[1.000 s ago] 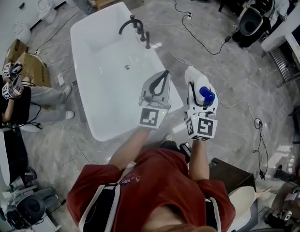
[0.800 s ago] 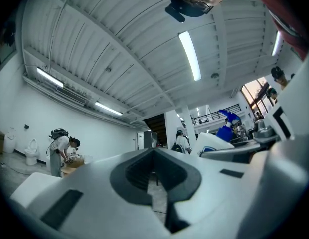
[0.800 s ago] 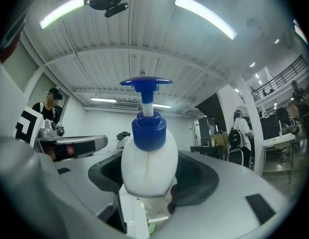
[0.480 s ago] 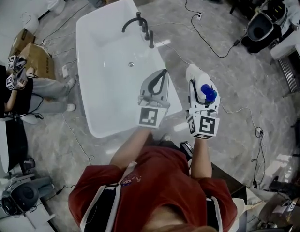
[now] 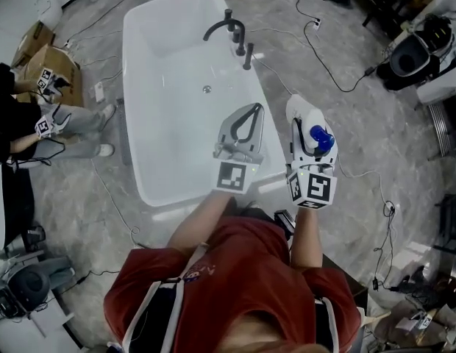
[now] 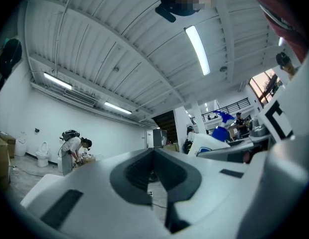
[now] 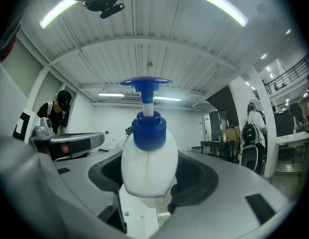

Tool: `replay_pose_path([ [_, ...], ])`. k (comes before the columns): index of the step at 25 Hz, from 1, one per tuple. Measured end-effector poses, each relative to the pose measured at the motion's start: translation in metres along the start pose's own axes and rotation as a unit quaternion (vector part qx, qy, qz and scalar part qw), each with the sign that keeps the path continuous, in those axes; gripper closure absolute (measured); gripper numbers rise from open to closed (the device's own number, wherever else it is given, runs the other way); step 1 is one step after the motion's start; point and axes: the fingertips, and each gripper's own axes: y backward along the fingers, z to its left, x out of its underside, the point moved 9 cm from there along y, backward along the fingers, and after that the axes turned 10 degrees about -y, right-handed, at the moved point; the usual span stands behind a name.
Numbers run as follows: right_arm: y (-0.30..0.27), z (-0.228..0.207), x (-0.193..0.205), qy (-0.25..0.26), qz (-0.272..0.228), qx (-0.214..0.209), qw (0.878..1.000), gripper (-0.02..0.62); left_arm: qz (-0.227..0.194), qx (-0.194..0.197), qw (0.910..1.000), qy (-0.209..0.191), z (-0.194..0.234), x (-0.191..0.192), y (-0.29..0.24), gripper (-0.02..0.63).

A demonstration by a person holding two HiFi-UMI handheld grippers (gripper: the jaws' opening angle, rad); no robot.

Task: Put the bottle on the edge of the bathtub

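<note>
The white bathtub [image 5: 134, 109] lies on the marble floor, with a dark faucet [image 5: 229, 29] on its right rim. My right gripper [image 5: 303, 118] is shut on a white bottle [image 5: 313, 134] with a blue pump. It holds the bottle in the air just right of the tub's near right corner. In the right gripper view the bottle [image 7: 148, 163] stands upright between the jaws of the right gripper [image 7: 147, 176]. My left gripper [image 5: 251, 111] hovers over the tub's near right rim, shut with nothing in it. The left gripper [image 6: 155, 156] points toward the ceiling.
A person [image 5: 22, 123] sits left of the tub beside cardboard boxes [image 5: 48, 57]. Cables [image 5: 323, 57] run across the floor right of the tub. Equipment [image 5: 415, 54] stands at the far right and a machine [image 5: 26, 289] at the bottom left.
The tub and floor have slid up and right in the head view. Both grippers keep their pose, and the bottle stays in the right one.
</note>
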Motion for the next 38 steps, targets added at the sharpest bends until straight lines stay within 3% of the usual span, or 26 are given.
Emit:
replay_pose_path([
  [8, -0.034, 0.023, 0.018, 0.005, 0.034, -0.020, 0.999, 0.324, 0.017, -0.027, 0.9995, 0.001, 0.036, 0.021, 0.007, 0.591],
  [18, -0.093, -0.004, 0.049, 0.001, 0.084, -0.080, 0.993, 0.324, 0.044, -0.099, 0.9941, 0.001, 0.047, 0.057, -0.022, 0.591],
  [20, -0.102, -0.014, 0.061, -0.003, 0.100, -0.089, 0.991, 0.324, 0.055, -0.109, 0.9925, -0.002, 0.042, 0.061, -0.027, 0.591],
  [23, -0.113, -0.025, 0.080, -0.005, 0.125, -0.101, 0.987, 0.324, 0.077, -0.106, 0.9905, -0.043, 0.039, 0.065, -0.028, 0.591],
  [26, -0.125, -0.033, 0.101, -0.002, 0.148, -0.109, 0.983, 0.324, 0.093, -0.114, 0.9879, -0.048, 0.037, 0.069, -0.030, 0.591],
  [29, -0.137, -0.043, 0.123, -0.004, 0.167, -0.116, 0.979, 0.324, 0.098, -0.140, 0.9853, -0.014, 0.033, 0.077, -0.035, 0.591],
  [38, -0.164, -0.070, 0.203, -0.011, 0.233, -0.126, 0.964, 0.324, 0.137, -0.146, 0.9794, -0.026, 0.019, 0.102, -0.051, 0.591],
])
